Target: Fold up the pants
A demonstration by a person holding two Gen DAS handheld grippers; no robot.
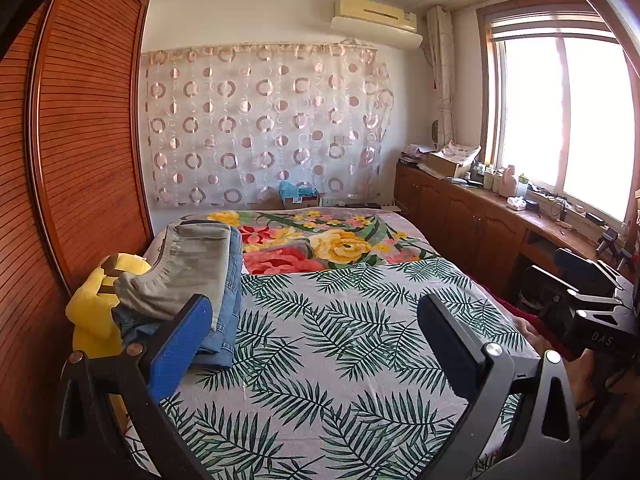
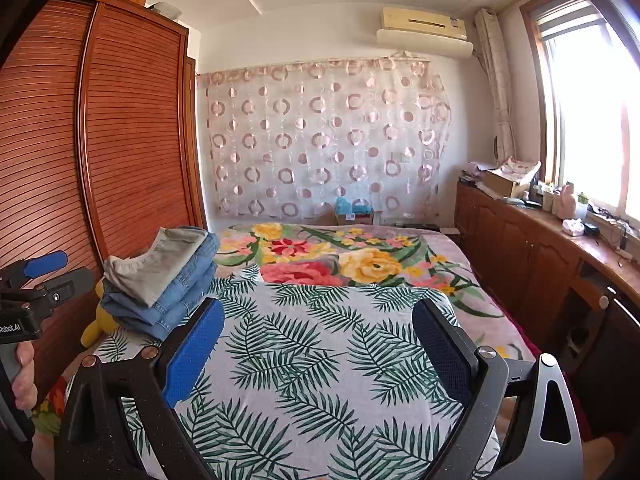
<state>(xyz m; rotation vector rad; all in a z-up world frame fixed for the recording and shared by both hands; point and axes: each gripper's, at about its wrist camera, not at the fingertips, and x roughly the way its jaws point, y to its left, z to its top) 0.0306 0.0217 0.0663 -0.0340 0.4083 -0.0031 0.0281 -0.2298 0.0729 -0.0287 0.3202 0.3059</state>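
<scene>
L hand-held gripper (image 1: 316, 320) and R hand-held gripper (image 2: 318, 324) both spread wide, nothing held, above leaf-print bed (image 2: 304, 360). 1 stack of folded pants (image 2: 160, 276) at bed's left edge: 1 grey pair on top, jeans under, count unclear. 1 yellow toy (image 1: 90, 308) beside stack.

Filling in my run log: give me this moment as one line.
left gripper open, empty | right gripper open, empty | folded pants stack at bed's left edge | leaf-print sheet bare ahead
</scene>
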